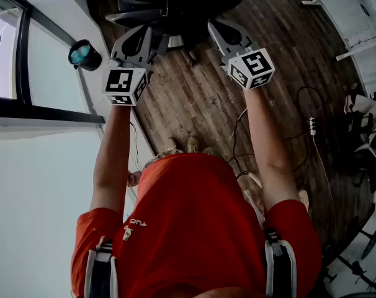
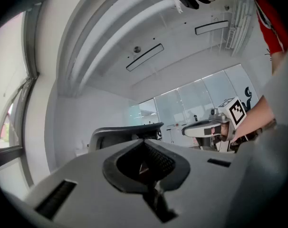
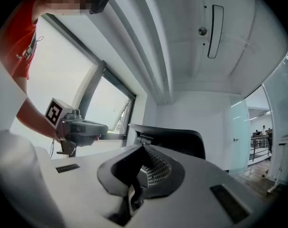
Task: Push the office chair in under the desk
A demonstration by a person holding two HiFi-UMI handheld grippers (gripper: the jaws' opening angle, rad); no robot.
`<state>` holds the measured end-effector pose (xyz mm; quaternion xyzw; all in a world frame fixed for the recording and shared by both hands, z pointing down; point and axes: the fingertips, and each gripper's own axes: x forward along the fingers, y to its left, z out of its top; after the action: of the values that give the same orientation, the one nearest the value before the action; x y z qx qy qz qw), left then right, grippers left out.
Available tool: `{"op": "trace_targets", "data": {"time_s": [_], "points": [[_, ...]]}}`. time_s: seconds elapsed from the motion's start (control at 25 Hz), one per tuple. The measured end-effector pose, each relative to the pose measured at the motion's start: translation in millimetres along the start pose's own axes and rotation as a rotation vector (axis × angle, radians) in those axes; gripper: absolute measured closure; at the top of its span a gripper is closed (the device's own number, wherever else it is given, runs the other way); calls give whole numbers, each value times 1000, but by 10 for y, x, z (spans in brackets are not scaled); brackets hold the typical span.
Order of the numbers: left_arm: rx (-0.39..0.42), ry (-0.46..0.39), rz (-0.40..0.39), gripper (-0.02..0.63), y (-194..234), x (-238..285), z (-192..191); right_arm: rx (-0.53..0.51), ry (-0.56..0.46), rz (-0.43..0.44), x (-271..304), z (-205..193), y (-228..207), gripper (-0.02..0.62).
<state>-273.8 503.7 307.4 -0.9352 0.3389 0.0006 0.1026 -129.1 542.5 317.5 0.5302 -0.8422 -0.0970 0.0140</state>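
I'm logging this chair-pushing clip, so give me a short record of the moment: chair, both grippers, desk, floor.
office chair: black, straight ahead of the person, on the wood floor
left gripper: shut, empty, pointed at the chair's back
right gripper: shut, empty, pointed at the chair's back
contact with chair: cannot tell
desk: not made out in these views
cables: loose on the floor near the person's feet

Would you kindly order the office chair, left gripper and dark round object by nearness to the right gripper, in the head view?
1. The office chair, ahead of the right gripper.
2. The left gripper, alongside on its left.
3. The dark round object, farther left by the window.
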Motion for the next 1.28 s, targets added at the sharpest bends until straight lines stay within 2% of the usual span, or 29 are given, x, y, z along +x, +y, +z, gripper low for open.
{"op": "trace_targets", "data": {"time_s": [0.24,0.64,0.92,1.08,1.12,1.28], "points": [[22,20,5,597,-9,15,-35,-46,5,63,-11,23,48,569],[122,82,26,595,-8,175,-118,-143,39,102,-132,-5,-252,569],[175,153,69,594,184,234,-211,-231,112,121,-103,-143,-491,569],[226,235,87,592,366,267,-318,-295,196,126,-50,-295,-677,568],[246,253,89,587,433,281,-356,-315,219,131,-25,-341,-720,566],[332,332,76,500,728,372,-542,-373,300,141,94,-509,-918,561]]}}
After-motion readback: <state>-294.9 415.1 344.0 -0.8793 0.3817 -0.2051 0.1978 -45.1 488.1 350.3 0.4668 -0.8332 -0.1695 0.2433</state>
